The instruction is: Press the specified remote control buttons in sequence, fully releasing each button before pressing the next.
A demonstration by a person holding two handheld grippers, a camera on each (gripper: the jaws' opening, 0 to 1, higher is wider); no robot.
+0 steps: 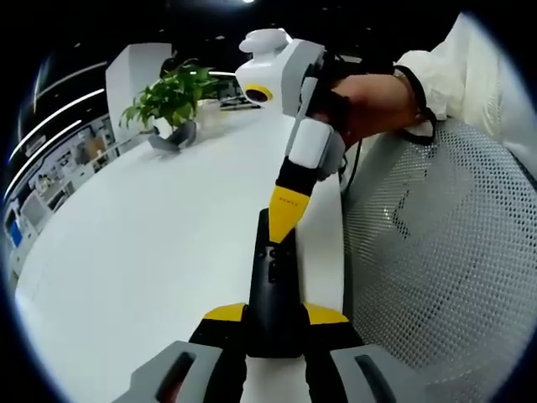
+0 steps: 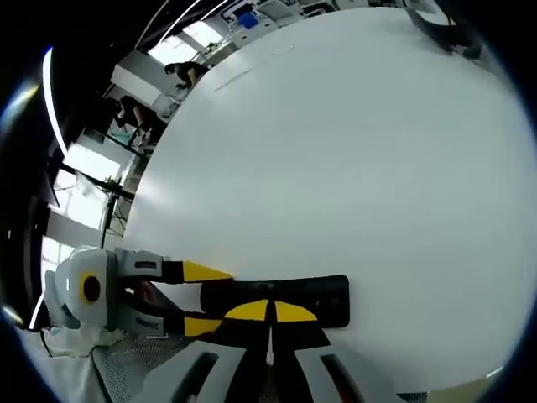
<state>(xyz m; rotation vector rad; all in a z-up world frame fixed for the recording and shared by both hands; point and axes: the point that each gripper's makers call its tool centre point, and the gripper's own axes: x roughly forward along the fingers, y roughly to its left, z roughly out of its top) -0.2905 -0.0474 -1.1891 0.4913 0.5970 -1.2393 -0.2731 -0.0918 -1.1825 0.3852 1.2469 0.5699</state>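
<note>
Left gripper view: left gripper (image 1: 275,323) clamps the black remote (image 1: 273,277), lengthwise ahead; right gripper's (image 1: 285,220) closed tip presses down on its buttons.

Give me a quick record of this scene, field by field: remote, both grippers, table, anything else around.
remote: black, lying flat near the table edge
left gripper: jaws closed on the remote's near end
right gripper: jaws together, tips pressing down on the remote's buttons
table: white, bare in the middle
plant: green, potted, at the far end
chair: mesh back, beside the table
</note>
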